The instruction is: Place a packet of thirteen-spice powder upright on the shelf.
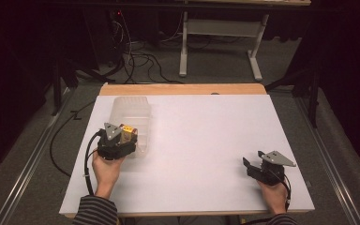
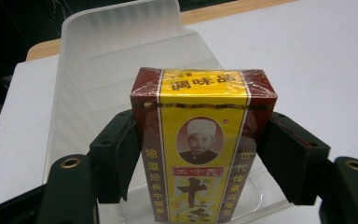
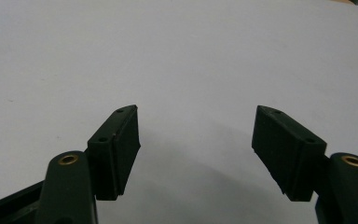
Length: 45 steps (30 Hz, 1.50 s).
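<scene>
White bench, left edge: left gripper [image 2: 200, 154] clamps light, stiff, glossy-wrapped red-and-yellow cardboard box [image 2: 201, 144] by its sides over clear plastic bin [image 2: 98, 60]; right gripper [image 3: 196, 149] apart.

Layout of the worktop [image 1: 201, 154]: a plastic bin [image 1: 132, 117] lies at the left, toward the far edge. A box [image 2: 203, 144] sits between the left gripper [image 1: 122, 138] jaws, over the bin's near end. The right gripper [image 1: 251, 166] rests well apart, near the right front corner.
</scene>
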Motion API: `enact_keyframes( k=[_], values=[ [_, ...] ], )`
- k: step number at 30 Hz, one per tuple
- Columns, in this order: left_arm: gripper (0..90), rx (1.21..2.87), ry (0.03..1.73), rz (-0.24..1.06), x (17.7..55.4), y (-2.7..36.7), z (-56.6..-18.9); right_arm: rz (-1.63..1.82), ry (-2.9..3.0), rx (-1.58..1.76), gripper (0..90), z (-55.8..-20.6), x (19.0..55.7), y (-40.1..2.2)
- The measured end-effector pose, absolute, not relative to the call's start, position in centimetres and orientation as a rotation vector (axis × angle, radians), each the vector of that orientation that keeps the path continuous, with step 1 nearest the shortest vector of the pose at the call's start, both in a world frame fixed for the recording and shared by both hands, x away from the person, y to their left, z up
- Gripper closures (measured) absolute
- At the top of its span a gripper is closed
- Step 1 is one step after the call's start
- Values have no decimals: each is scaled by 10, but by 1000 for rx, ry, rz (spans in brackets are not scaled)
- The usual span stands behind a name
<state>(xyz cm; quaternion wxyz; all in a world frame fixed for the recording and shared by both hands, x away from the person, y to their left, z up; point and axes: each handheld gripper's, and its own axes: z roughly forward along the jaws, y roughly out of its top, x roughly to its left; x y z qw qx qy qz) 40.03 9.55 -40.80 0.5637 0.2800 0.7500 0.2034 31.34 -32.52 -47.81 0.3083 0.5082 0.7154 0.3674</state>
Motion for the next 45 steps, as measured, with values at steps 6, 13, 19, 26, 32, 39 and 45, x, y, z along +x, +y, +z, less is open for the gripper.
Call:
enact_keyframes(
  k=[6,13,19,26,32,39,45],
  values=[
    [322,630,1788,462,396,99,-407,972,1893,1337,325,-478,314,-325],
    [312,628,1808,447,394,103,-407,964,1898,1346,325,-478,314,-325],
    [286,614,1811,437,395,103,-405,963,1899,1348,325,-478,314,-324],
    [262,623,1799,439,397,103,-402,962,1901,1345,324,-478,314,-325],
    [258,620,1787,441,396,104,-398,964,1898,1348,324,-478,314,-325],
    [241,643,1739,434,395,107,-388,966,1896,1351,324,-478,314,-325],
    [223,642,1698,422,389,104,-377,972,1893,1354,325,-478,314,-325]
  ],
)
